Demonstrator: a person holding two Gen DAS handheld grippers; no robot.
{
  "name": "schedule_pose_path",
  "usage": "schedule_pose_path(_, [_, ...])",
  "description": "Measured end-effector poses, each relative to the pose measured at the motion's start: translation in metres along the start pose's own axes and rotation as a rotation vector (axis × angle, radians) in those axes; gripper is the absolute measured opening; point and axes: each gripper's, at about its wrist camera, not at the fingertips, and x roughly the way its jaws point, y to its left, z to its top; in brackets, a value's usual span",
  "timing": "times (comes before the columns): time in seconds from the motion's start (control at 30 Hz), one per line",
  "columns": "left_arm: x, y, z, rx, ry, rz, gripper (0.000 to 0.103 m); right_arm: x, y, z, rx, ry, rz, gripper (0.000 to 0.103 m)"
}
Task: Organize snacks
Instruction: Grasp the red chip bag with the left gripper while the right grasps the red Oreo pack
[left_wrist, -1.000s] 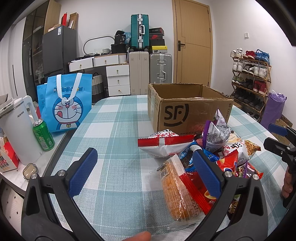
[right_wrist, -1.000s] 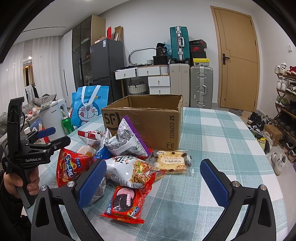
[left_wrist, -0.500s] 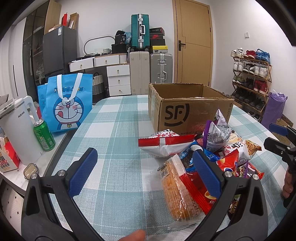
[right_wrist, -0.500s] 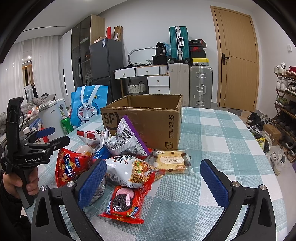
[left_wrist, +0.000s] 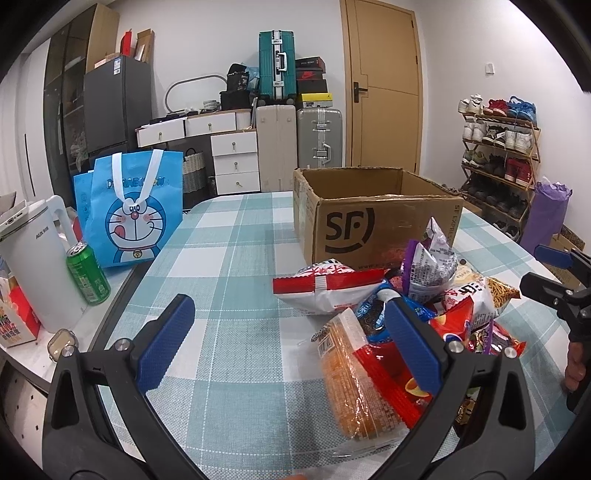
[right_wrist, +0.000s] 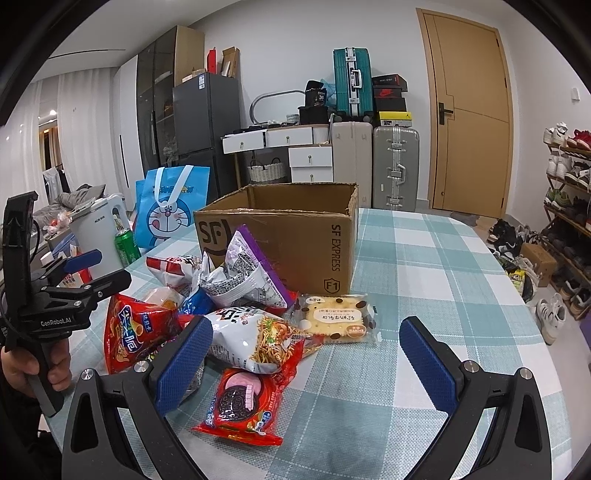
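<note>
A pile of snack packets lies on the checked table in front of an open SF cardboard box (left_wrist: 380, 221), which also shows in the right wrist view (right_wrist: 295, 243). The pile holds an orange bread packet (left_wrist: 354, 384), a red-and-white bag (left_wrist: 325, 290), a purple-edged bag (right_wrist: 247, 273), a noodle bag (right_wrist: 258, 336), a red Oreo packet (right_wrist: 240, 404), a biscuit packet (right_wrist: 338, 317) and a red chip bag (right_wrist: 129, 332). My left gripper (left_wrist: 288, 343) is open and empty, left of the pile. My right gripper (right_wrist: 306, 358) is open and empty, over the noodle and Oreo packets.
A blue Doraemon bag (left_wrist: 135, 214), a green can (left_wrist: 88, 273) and a white kettle (left_wrist: 37, 258) stand on a side counter at the left. Suitcases, drawers and a shoe rack (left_wrist: 498, 162) stand beyond the table. The table's right edge (right_wrist: 517, 295) curves near shoes.
</note>
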Motion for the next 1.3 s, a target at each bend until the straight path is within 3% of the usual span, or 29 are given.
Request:
schedule_pose_path(0.37, [-0.009,-0.003,0.006,0.040,0.013,-0.030,0.102,0.002,0.003,0.001,-0.015,0.096,-0.001,0.103])
schedule_pose_path(0.87, [-0.020,-0.030,0.008,0.124,0.035,-0.158,0.102,0.022,0.018,-0.014,-0.040,0.257,0.031,0.103])
schedule_pose_path(1.3, [-0.011,-0.043,-0.001,0.190,0.083,-0.195,0.102,0.035,0.022,-0.024,-0.041,0.323,0.063,0.102])
